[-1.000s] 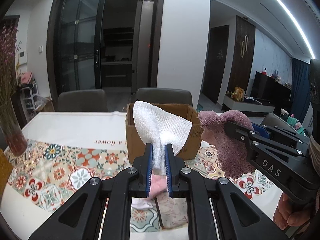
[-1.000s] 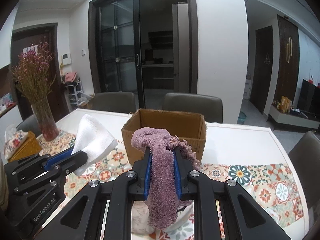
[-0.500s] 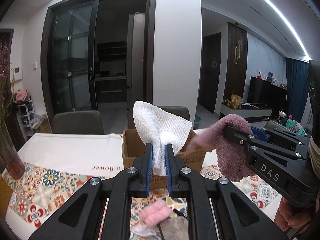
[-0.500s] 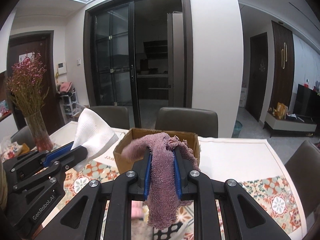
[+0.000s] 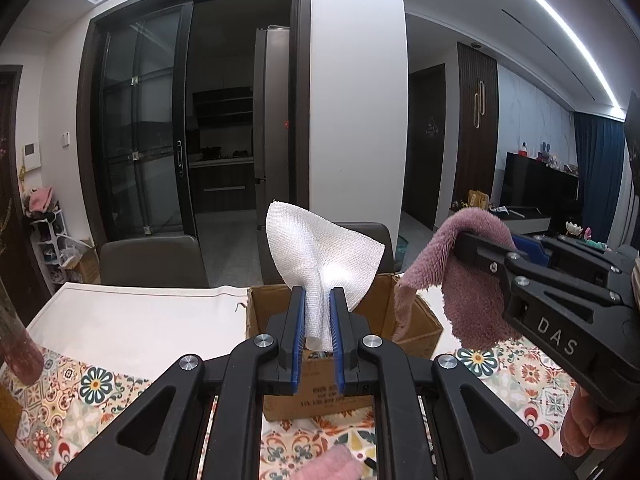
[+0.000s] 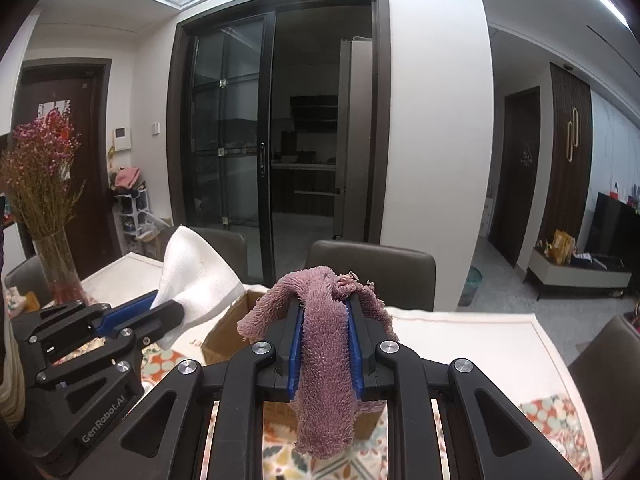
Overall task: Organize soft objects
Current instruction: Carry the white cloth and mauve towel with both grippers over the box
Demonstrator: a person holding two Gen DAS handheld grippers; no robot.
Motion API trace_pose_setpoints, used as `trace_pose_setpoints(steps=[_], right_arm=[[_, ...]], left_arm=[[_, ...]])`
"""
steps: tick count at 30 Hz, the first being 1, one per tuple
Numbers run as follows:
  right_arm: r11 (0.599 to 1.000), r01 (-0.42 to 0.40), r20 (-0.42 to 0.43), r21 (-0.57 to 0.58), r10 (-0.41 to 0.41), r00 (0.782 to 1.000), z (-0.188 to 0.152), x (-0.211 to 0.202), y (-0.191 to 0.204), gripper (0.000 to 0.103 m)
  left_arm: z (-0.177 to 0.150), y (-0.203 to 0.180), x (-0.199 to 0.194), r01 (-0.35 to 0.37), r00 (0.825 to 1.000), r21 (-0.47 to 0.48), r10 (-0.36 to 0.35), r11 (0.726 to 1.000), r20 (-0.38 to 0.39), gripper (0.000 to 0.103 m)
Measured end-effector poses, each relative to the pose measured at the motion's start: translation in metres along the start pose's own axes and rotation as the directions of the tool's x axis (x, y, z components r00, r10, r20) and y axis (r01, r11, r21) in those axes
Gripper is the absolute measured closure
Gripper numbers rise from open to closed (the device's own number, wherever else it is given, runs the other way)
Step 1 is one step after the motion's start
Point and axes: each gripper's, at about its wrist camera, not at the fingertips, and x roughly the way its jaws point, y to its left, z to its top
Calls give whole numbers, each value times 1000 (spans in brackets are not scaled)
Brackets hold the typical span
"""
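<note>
My left gripper (image 5: 318,294) is shut on a white woven cloth (image 5: 320,256) that fans out above its blue pads. It hangs in front of an open cardboard box (image 5: 416,320) on the patterned tablecloth. My right gripper (image 6: 323,304) is shut on a mauve terry towel (image 6: 324,360) that drapes down between its fingers. In the left wrist view the right gripper (image 5: 460,240) and mauve towel (image 5: 472,300) hang over the box's right side. The right wrist view shows the left gripper (image 6: 168,304) with the white cloth (image 6: 192,268) left of the box (image 6: 228,328).
A pink soft item (image 5: 332,466) lies on the tablecloth near the front edge. A glass vase of dried flowers (image 6: 48,216) stands at the table's left. Dark chairs (image 6: 376,272) line the far side. A hand (image 5: 584,428) grips the right gripper's handle.
Both grippers have risen and moved toward the box with their cloths; the box now sits lower and closer in both views. Both grips are unchanged.
</note>
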Motion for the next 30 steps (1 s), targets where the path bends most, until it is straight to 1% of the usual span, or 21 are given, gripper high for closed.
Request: trace_pose_setpoints(steps=[5, 9, 17, 25, 27, 28, 29, 30], right_arm=[[1000, -2, -5, -29, 2, 1000, 9, 26, -1, 83], [999, -6, -26, -54, 5, 1000, 8, 47, 1, 83], [997, -21, -93, -75, 14, 996, 2, 88, 0, 83], [996, -23, -155, -84, 10, 988, 0, 122, 1, 83], [996, -20, -170, -87, 5, 985, -3, 128, 1, 81], [996, -18, -178, -90, 1, 984, -3, 132, 1, 81], [995, -14, -186, -94, -4, 982, -5, 134, 1, 77], [995, -15, -196, -95, -4, 981, -6, 136, 0, 68]], left_arm=[[1, 4, 26, -6, 1000, 10, 7, 1000, -17, 89], [1, 5, 44, -13, 999, 25, 14, 1000, -35, 89], [-2, 7, 79, -20, 996, 31, 23, 999, -88, 89], [-7, 6, 112, -1, 988, 42, 7, 999, -156, 88], [-9, 6, 117, -5, 986, 48, 13, 999, -166, 86], [-9, 6, 120, -3, 985, 48, 12, 999, -175, 81], [-9, 6, 123, -1, 983, 46, 10, 999, -182, 76], [-8, 5, 125, 6, 982, 45, 3, 999, -188, 75]])
